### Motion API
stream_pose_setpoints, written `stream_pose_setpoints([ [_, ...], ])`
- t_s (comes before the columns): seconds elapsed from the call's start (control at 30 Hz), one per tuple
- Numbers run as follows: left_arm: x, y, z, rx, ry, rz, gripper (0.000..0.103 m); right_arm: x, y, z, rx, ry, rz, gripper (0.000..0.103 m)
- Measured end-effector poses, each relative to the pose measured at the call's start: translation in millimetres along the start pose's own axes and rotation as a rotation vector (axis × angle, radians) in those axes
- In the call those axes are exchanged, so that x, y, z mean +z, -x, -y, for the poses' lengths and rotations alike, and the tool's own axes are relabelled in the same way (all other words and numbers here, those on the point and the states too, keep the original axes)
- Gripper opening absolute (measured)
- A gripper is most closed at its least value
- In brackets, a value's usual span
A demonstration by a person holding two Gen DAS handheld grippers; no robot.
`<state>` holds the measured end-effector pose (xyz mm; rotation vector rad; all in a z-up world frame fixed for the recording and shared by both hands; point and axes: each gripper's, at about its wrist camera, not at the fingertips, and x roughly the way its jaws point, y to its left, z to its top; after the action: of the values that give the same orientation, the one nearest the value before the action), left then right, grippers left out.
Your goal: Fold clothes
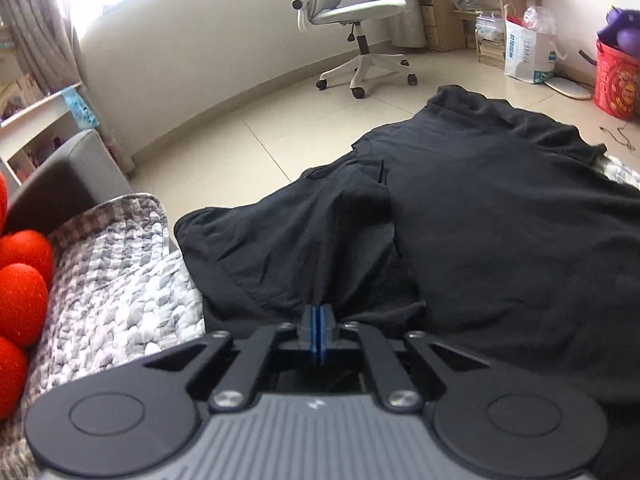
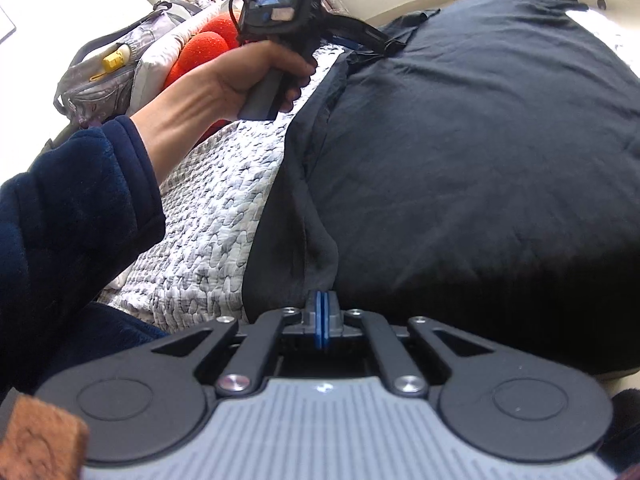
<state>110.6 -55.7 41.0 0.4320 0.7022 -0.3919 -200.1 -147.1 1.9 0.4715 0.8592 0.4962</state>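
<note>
Both sets of jaws were pressed together, the left gripper [image 1: 319, 322] pinching dark cloth at a bunched edge of the black garment [image 1: 500, 216], and the right gripper [image 2: 322, 312] clamped on its near hem. The garment lay spread and wrinkled across the quilted bed cover [image 1: 120, 280], one side flap partly turned over. I judged the folding barely begun, with most folds left.

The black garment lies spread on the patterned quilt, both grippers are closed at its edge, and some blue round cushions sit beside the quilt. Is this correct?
Not quite: the round cushions are red-orange, not blue, as the left wrist view shows. The rest holds: the black garment lies spread on the patterned quilt, with the left gripper and right gripper closed at its edge.
</note>
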Motion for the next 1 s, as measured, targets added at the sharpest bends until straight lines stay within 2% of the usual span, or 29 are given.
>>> stream_pose_setpoints([
  [0.07,0.0,2.3,-7.1,-0.034,0.054,0.010,0.001,0.1,3.4,1.0,0.010,-0.007,0.009,0.001],
  [0.23,4.4,12.5,-29.9,-0.085,0.267,0.083,0.001,0.9,9.2,2.4,0.012,-0.023,0.032,0.001],
  [0.4,14.1,21.6,-48.5,-0.096,0.481,0.176,0.001,2.0,13.0,5.3,0.001,-0.043,0.045,0.001],
  [0.53,13.0,15.8,-53.5,-0.072,0.579,0.200,0.001,2.9,16.0,7.6,-0.009,-0.060,0.055,0.001],
  [0.6,12.0,11.0,-51.0,-0.066,0.587,0.197,0.001,2.1,15.2,9.3,-0.019,-0.071,0.048,0.001],
  [0.73,9.9,5.1,-45.3,-0.115,0.585,0.186,0.001,-3.3,5.7,12.7,-0.053,-0.088,-0.014,0.001],
  [0.83,10.4,0.5,-35.8,-0.123,0.532,0.131,0.006,-4.9,-0.5,13.5,-0.079,-0.095,-0.061,0.001],
  [0.9,7.1,1.6,-33.8,-0.110,0.507,0.109,0.024,-6.9,-4.0,15.7,-0.095,-0.105,-0.087,0.001],
  [0.97,2.5,5.4,-34.8,-0.102,0.491,0.106,0.037,-8.9,-4.5,14.7,-0.090,-0.097,-0.094,0.002],
  [1.0,-0.2,9.0,-37.7,-0.093,0.494,0.109,0.039,-9.9,-4.7,14.2,-0.087,-0.092,-0.098,0.002],
])
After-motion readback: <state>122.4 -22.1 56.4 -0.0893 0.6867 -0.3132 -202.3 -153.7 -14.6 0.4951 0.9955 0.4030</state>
